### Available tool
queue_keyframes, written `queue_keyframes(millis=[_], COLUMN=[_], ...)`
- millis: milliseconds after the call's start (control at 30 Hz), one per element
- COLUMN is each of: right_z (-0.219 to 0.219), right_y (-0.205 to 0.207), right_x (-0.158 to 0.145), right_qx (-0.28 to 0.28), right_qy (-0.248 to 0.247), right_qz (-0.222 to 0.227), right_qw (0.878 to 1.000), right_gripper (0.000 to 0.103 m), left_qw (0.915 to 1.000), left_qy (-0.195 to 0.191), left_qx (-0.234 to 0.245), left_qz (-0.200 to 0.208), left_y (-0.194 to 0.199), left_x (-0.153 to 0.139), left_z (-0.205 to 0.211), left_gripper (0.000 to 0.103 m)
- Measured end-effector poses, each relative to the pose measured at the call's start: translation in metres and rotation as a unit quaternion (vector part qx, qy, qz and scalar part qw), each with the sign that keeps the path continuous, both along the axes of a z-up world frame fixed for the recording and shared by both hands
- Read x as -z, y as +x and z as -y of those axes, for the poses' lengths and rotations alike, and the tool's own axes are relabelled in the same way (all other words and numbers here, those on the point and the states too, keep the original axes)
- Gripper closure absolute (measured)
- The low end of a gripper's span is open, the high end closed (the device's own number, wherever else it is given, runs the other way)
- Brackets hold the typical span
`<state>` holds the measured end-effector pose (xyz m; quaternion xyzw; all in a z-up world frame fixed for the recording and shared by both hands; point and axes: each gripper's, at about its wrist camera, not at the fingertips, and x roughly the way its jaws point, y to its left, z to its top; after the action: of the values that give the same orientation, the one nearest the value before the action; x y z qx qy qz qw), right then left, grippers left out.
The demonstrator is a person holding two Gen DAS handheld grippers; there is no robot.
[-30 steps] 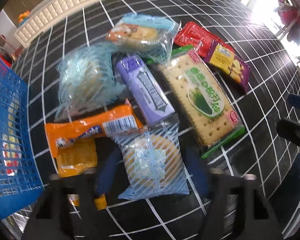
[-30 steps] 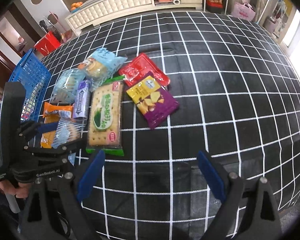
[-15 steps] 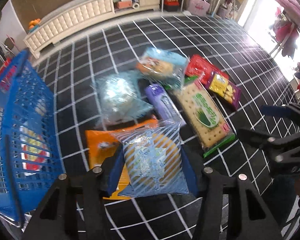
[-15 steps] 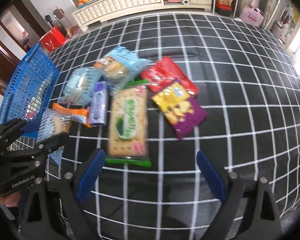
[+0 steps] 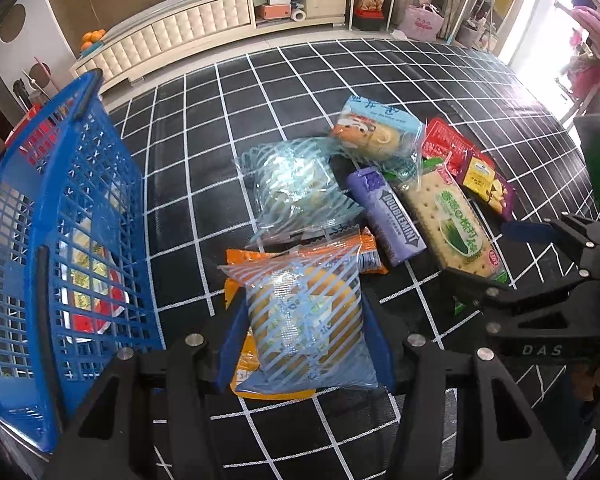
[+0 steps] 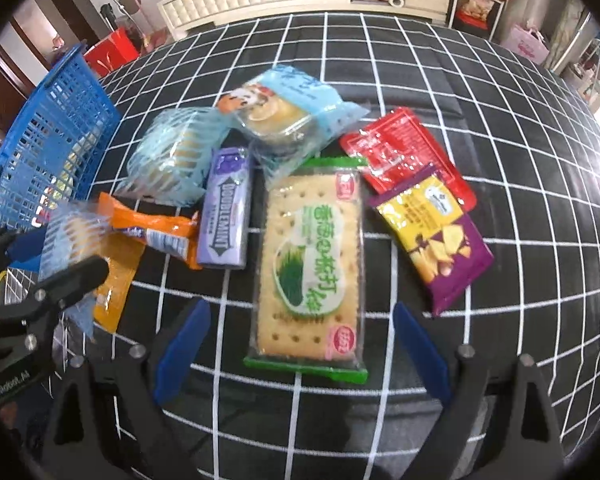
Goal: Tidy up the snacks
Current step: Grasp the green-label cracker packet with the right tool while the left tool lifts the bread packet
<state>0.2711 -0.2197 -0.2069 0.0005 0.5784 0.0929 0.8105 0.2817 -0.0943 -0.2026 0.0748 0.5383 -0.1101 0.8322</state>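
Observation:
My left gripper [image 5: 304, 336] is shut on a blue-striped pastry packet [image 5: 304, 316] and holds it above the black checked cloth, right of the blue basket [image 5: 60, 240]. An orange packet [image 5: 240, 264] lies beneath it. My right gripper [image 6: 300, 346] is open, its blue pads on either side of the near end of the green cracker packet [image 6: 312, 264]. Left of the crackers lie a purple gum pack [image 6: 224, 216] and an orange bar [image 6: 156, 228]. The left gripper [image 6: 48, 256] with its packet shows at the left edge of the right wrist view.
Behind the crackers lie a red packet [image 6: 396, 148], a purple-and-yellow chip packet [image 6: 432, 236], a light blue cake packet [image 6: 284, 112] and another striped packet [image 6: 176, 156]. The basket [image 6: 48, 120] holds some packets. A white cabinet [image 5: 204, 24] stands beyond the cloth.
The left gripper shut on the striped pastry packet and lifted it off the cloth, pulling back beside the basket. The right gripper moved forward, closing in on the cracker packet.

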Motion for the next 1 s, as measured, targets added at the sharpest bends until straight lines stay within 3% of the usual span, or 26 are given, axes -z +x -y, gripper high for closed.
queue_keyframes(millis=[200, 267, 300, 333, 467, 633, 1000], right_z=[-0.008, -0.016, -0.018, -0.019, -0.014, -0.005, -0.007], right_y=[0.003, 0.004, 0.003, 0.001, -0.006, -0.032, -0.07], right_x=[0.012, 0.013, 0.013, 0.013, 0.009, -0.02, -0.086], right_qx=[-0.013, -0.017, -0.019, -0.02, -0.009, 0.002, -0.001], right_qy=[-0.021, -0.04, -0.052, -0.057, -0.031, -0.02, -0.021], right_qz=[0.001, 0.007, 0.014, 0.019, 0.02, 0.06, 0.126], right_qw=[1.0, 0.999, 0.998, 0.998, 0.999, 0.998, 0.992], right_gripper=[0.022, 0.031, 0.041, 0.043, 0.044, 0.044, 0.045], left_qw=[1.0, 1.0, 0.9999, 0.9999, 0.9999, 0.9999, 0.9975], left_qy=[0.008, 0.008, 0.009, 0.009, 0.008, -0.005, -0.04], left_qx=[0.003, 0.006, 0.008, 0.009, 0.014, 0.015, 0.02], left_qz=[-0.001, -0.001, 0.0, 0.001, 0.002, 0.005, 0.055], left_y=[-0.001, -0.003, -0.004, -0.006, -0.011, -0.02, -0.054], left_x=[0.004, 0.004, 0.004, 0.004, 0.001, -0.006, -0.058], left_z=[0.003, 0.004, 0.005, 0.005, 0.005, 0.002, -0.01], left_gripper=[0.051, 0.051, 0.051, 0.051, 0.051, 0.051, 0.052])
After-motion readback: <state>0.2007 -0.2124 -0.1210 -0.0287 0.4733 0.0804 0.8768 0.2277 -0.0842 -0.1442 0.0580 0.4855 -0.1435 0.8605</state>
